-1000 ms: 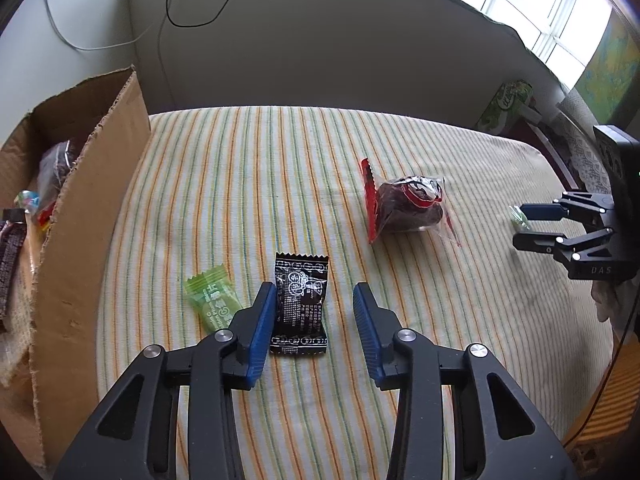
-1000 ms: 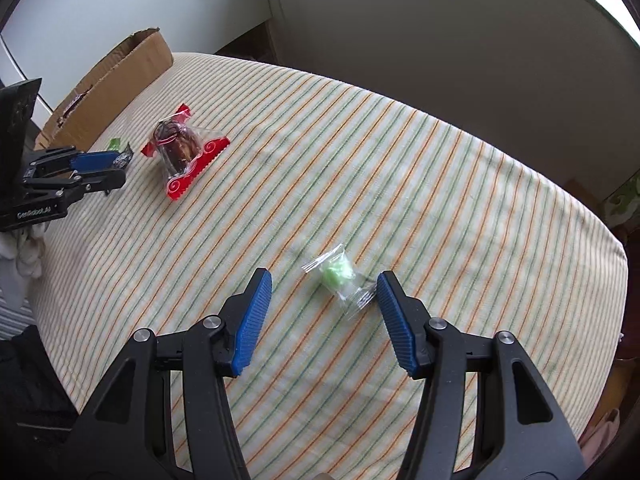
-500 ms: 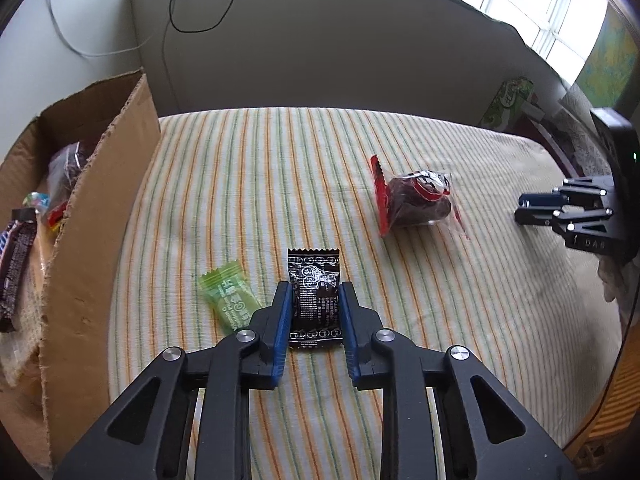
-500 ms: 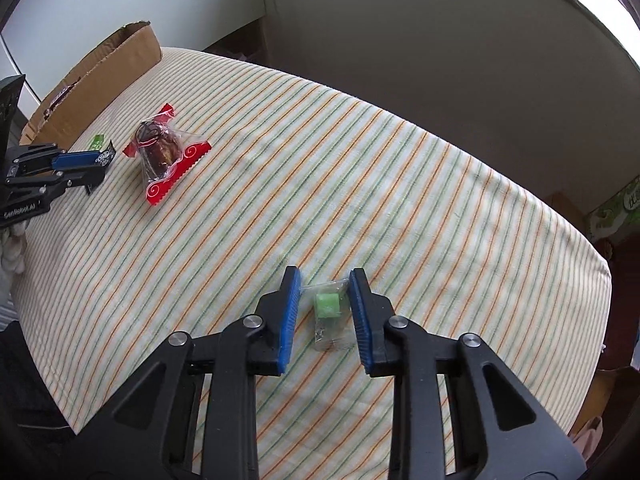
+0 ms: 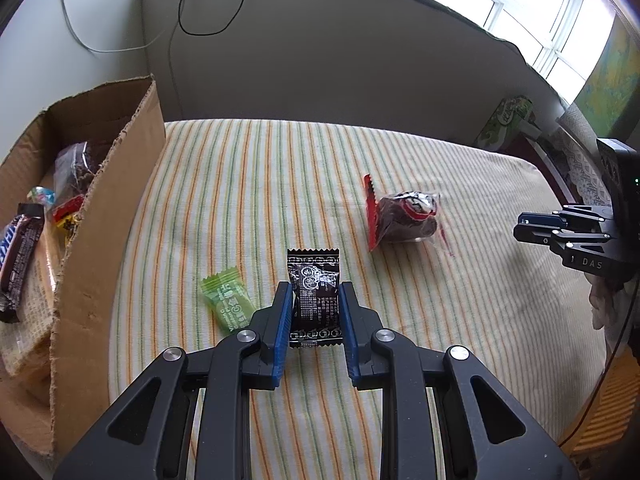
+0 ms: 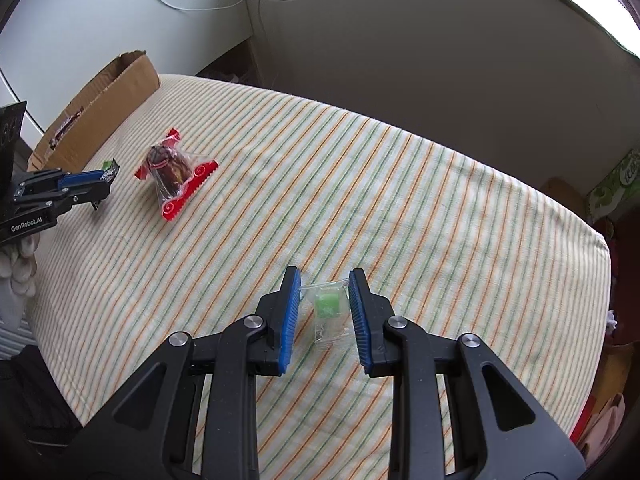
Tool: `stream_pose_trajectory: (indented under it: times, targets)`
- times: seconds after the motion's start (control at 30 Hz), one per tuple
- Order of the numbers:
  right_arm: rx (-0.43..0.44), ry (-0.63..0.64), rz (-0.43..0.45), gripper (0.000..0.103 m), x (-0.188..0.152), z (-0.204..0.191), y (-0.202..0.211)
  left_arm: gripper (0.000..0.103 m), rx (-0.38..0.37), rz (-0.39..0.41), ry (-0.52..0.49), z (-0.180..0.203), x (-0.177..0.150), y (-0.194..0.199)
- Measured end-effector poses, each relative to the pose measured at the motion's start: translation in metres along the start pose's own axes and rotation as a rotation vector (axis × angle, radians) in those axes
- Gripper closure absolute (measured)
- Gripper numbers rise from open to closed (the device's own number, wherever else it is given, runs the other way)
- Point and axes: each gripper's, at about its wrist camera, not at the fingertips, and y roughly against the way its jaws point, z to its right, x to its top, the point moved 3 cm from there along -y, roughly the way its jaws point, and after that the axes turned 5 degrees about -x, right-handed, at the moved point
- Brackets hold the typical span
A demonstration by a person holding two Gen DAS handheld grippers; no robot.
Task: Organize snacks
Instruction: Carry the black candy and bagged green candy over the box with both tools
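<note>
My left gripper (image 5: 314,300) is shut on a black snack packet (image 5: 315,296) and holds it above the striped tablecloth (image 5: 248,200). A light green packet (image 5: 226,298) lies just left of it. A red-edged clear bag of dark snacks (image 5: 404,216) lies further right. My right gripper (image 6: 325,296) is shut on a clear packet with a green candy (image 6: 328,306), a little above the cloth. The red-edged bag (image 6: 172,172) and the left gripper (image 6: 80,184) also show at the left of the right wrist view.
An open cardboard box (image 5: 100,208) stands at the table's left edge, holding a chocolate bar (image 5: 18,256) and several other snacks. The right gripper (image 5: 560,232) shows at the right edge. A wall runs behind the table. A green box (image 6: 616,184) sits beyond the right edge.
Both grippers closed from wide open onto their packets, the left on the black one, the right on the green candy, and both have since lifted them slightly.
</note>
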Motion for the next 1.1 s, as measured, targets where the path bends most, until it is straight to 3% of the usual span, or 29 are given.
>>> stream_pose_trajectory:
  times: [0.47,1.1]
  targets:
    - [0.003,0.014,0.059,0.077,0.023,-0.025,0.044,0.081,-0.038,0.056,0.002,0.002,0.014,0.036]
    - [0.121,0.159,0.147,0.077,0.131,-0.167,0.059,0.081,0.039,0.143,0.120,-0.078,0.005,0.107]
